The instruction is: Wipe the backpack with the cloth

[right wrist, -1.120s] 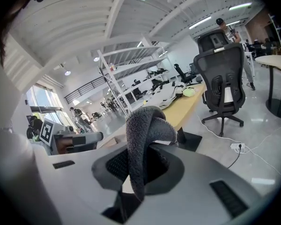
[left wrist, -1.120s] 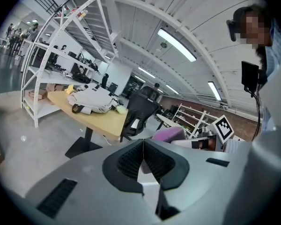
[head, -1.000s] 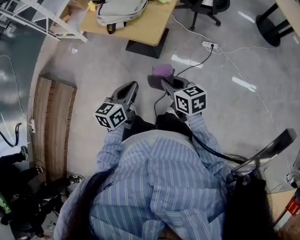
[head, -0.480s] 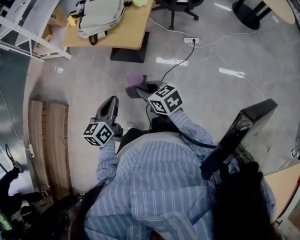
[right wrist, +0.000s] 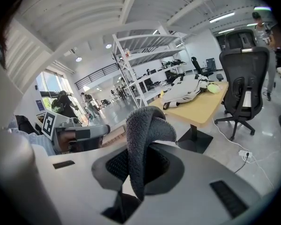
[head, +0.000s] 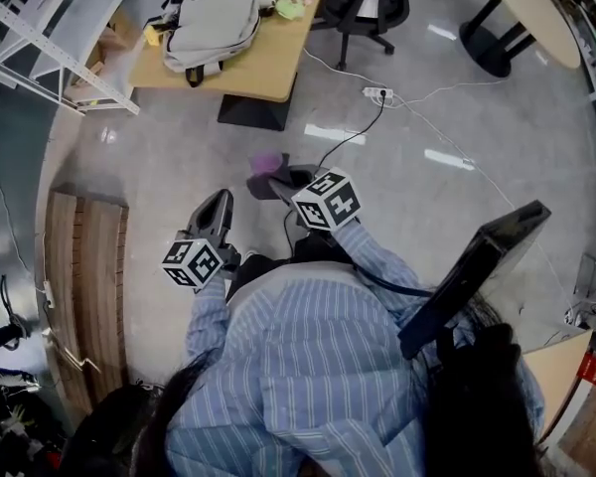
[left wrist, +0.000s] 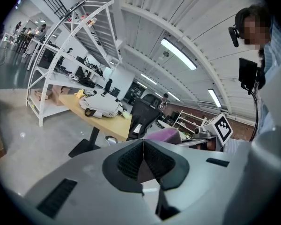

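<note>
Pinching a fuzzy purple cloth [right wrist: 147,125] in the right gripper [right wrist: 141,165], jaws clamped on it, one fold bulging up over the tips and a tail hanging down through the gap. Catching the same cloth in the head view just above centre, a small purple lump at the nose of that gripper, marker cube right behind it. Holding the left gripper [left wrist: 143,159] lower and to the left there, near the right one but not touching, jaws pressed together on nothing, ribbed black pads [left wrist: 129,162] meeting in one straight seam. Reaching out over polished grey floor [head: 179,157] with both, in blue-and-white striped sleeves [head: 372,256]. Leaving the pale grey backpack [head: 214,13] lying flat on the light wooden table [head: 273,63] at the upper left of the head view, well apart from both grippers and from the cloth. Spotting a small yellow-green soft toy [head: 290,6] just beside the backpack on the tabletop, a black office chair [head: 370,8] at the table's right edge, and a white power strip [head: 377,93] on the floor below the chair, a dark cable trailing from it toward frame centre.
</note>
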Motion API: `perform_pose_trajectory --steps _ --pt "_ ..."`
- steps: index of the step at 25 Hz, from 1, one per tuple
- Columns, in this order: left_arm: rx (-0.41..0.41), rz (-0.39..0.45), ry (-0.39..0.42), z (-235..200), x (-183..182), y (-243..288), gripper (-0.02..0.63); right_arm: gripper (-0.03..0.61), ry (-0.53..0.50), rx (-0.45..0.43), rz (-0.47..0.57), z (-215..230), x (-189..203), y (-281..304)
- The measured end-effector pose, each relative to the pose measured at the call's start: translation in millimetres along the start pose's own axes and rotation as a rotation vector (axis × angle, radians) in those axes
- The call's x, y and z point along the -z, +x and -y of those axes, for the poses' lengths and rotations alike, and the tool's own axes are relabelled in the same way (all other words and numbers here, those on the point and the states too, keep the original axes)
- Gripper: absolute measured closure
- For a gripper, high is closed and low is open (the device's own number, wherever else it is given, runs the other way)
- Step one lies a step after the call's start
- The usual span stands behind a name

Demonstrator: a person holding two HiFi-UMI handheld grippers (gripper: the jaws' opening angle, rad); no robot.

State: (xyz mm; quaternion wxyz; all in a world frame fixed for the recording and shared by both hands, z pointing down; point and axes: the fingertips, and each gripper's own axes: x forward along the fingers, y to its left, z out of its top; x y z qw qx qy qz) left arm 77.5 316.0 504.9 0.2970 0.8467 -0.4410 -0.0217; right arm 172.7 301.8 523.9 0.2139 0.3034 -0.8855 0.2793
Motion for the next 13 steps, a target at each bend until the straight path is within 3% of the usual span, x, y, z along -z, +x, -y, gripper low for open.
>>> perform_pose_trajectory --steps 13 --pt "0.033 -0.023 -0.006 5 5 20 0.607 0.537 0.013 0.028 -0.02 17 6 -6"
